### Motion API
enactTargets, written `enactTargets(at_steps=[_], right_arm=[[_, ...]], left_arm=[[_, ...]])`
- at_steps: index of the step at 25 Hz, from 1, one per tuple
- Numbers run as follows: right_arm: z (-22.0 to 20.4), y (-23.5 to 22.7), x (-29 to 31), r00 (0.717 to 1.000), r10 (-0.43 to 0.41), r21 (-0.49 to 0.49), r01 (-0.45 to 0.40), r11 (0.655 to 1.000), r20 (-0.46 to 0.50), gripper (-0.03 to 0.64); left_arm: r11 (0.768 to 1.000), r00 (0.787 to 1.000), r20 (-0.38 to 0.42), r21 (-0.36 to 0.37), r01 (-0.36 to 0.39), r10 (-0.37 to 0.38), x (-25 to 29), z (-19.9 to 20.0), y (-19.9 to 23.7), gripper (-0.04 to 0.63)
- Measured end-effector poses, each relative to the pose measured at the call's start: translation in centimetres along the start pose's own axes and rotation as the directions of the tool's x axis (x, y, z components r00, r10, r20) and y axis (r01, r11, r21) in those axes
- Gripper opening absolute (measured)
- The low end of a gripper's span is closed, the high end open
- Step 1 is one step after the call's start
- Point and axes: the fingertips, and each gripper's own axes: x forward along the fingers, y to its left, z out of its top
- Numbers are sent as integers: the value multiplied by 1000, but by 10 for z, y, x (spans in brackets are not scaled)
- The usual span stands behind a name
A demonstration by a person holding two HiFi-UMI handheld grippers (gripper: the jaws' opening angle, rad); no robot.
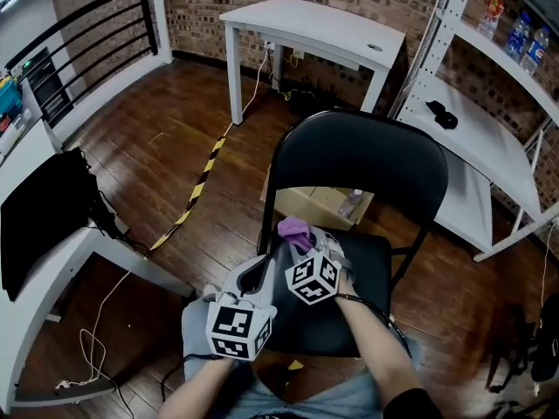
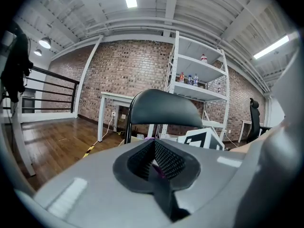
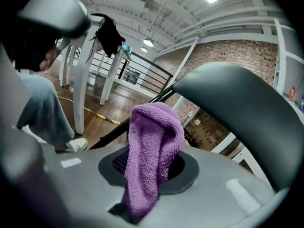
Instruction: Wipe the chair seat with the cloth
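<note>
While both grippers hung over the chair seat (image 1: 371, 273), a black garment (image 1: 39, 221) lay draped on a white table (image 1: 24, 160) well to the left of the left jaws; a strip of yellow-and-black tape (image 1: 197, 188) ran along the wooden floor (image 1: 166, 155) beyond and left of them. The left gripper (image 1: 260, 271) had its jaws drawn together, the meshed pads (image 2: 167, 159) meeting at their near end and clamping nothing; only a sliver of purple showed in the slit between them; the black chair back (image 2: 163, 107) rose straight ahead of these jaws. Just to the right, almost touching, the right gripper (image 1: 302, 244) had its jaws closed on the purple cloth (image 1: 294, 230); in the right gripper view the cloth (image 3: 156, 144) stood up out of the jaws and folded over their tips, with a tail hanging on the near side; the seat lay beneath the jaws, though whether the cloth touched it could not be told. The chair back curved above and to the right of these jaws; a white shelf unit (image 1: 485, 151) stood farther right, beyond the chair.
</note>
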Motion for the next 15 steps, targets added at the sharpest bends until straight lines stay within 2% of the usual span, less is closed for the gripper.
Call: enactTargets(at_steps=[7,15], right_arm=[[-42,-1,60,987,44,-87,-59,994,-156,91],[-55,10,93,972,71,-117,-100,988,-226,91]], left_arm=[[1000,1000,-27,-22,6,-6,10,-9,10,6],[999,999,-42,-40,-13,11,16,-15,25,6]])
